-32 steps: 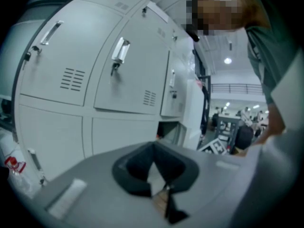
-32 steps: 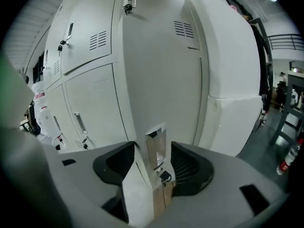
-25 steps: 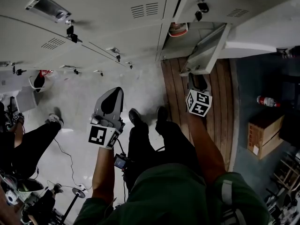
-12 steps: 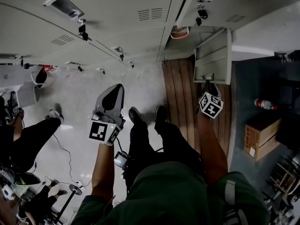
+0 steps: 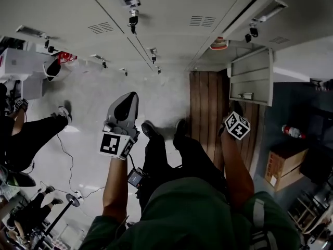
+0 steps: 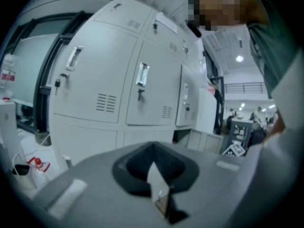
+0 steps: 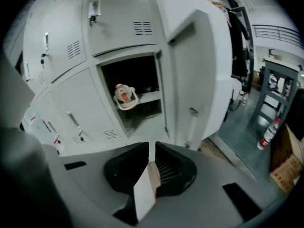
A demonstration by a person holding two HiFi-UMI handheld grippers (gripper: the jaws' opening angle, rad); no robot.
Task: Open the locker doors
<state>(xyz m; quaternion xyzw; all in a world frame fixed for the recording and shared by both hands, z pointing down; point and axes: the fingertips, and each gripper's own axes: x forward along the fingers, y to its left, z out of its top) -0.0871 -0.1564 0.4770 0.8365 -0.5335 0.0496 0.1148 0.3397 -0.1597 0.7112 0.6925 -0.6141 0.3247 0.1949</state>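
Grey lockers [image 5: 171, 14] fill the top of the head view. One lower locker door [image 5: 251, 78] stands swung wide, also seen in the right gripper view [image 7: 197, 65]. Its compartment [image 7: 135, 80] holds a white and orange item [image 7: 124, 95]. My right gripper [image 7: 151, 160] hangs below that door [image 5: 232, 114], apart from it. Its jaws have just been closing and now stand together with nothing between them. My left gripper [image 5: 127, 102] is shut and empty [image 6: 153, 170]. It faces closed doors [image 6: 90, 80] with handles [image 6: 142, 74].
A wooden platform [image 5: 208, 103] lies under the open locker. A person's legs [image 5: 31, 139] and cables [image 5: 67, 155] are on the floor at left. A cardboard box [image 5: 281, 171] and a red bottle [image 5: 294, 132] lie at right.
The locker door has swung wider to the right. My right gripper has come away from it, down and to the right. The view has shifted, and the left gripper stays about where it was.
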